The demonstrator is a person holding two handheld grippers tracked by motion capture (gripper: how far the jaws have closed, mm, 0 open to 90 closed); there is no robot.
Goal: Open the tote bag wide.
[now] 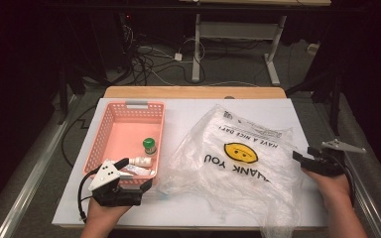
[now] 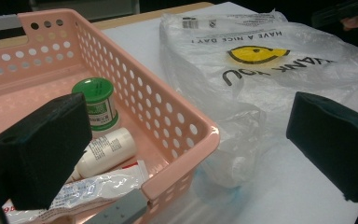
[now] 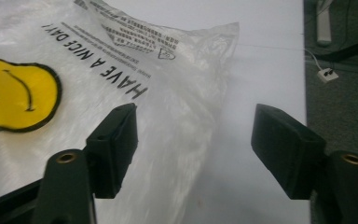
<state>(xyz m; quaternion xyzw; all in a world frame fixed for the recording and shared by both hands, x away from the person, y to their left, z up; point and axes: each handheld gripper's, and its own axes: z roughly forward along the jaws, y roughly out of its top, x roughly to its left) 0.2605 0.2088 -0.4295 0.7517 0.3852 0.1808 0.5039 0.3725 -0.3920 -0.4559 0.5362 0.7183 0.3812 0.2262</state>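
A clear plastic bag (image 1: 238, 158) with a yellow smiley face and "THANK YOU" print lies crumpled across the white table top (image 1: 188, 111). Left of it stands a pink perforated basket (image 1: 110, 130) holding a green-capped jar (image 1: 149, 145), a small white bottle (image 1: 141, 161) and a flat packet (image 1: 135, 170). My left gripper (image 1: 141, 174) hovers open at the basket's near right corner, one jaw over the basket, the other over the table. In its view the jar (image 2: 96, 103) and bottle (image 2: 103, 150) lie close ahead. My right gripper (image 1: 305, 157) stands open at the bag's right edge (image 3: 205, 93), nothing held.
The white board lies on a wooden table (image 1: 193, 92) with dark floor on both sides. Cables (image 1: 149, 59) and a desk frame (image 1: 238, 44) lie beyond the far edge. Bare table shows behind the bag and in front of the basket.
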